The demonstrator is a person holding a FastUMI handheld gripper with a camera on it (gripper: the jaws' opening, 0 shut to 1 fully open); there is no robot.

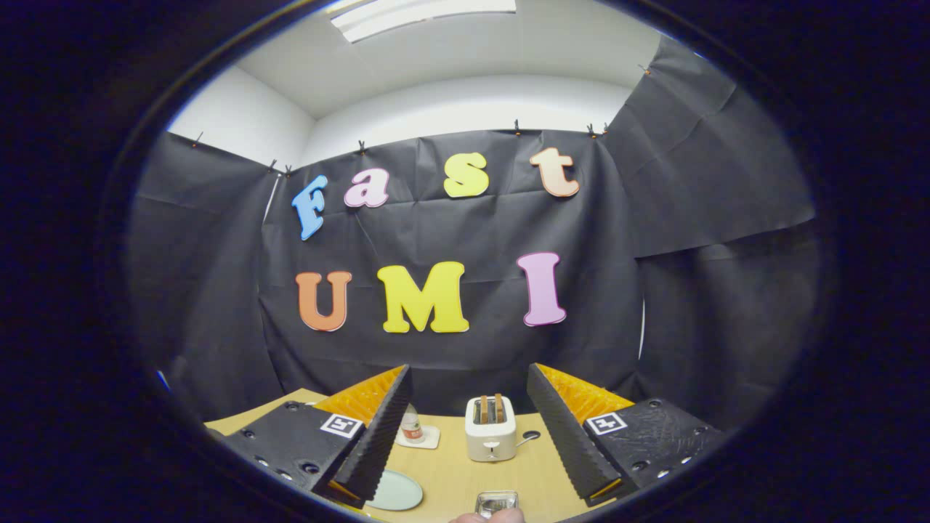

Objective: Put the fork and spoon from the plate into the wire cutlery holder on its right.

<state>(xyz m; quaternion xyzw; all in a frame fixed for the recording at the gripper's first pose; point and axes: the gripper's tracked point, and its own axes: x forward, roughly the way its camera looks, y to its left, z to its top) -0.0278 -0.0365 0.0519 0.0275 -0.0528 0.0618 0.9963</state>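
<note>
claw held wide apart, nothing gripped, raised above the desk | plate seen beside the left finger, fork and spoon not made out | toaster stood ahead, between the fingers | wire holder not identified with certainty

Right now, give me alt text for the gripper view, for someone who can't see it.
The gripper hangs open over a wooden table, jaws apart and holding nothing. Between them stands a white toaster holding toast; a small bottle on a coaster and a pale plate sit nearby.
</note>
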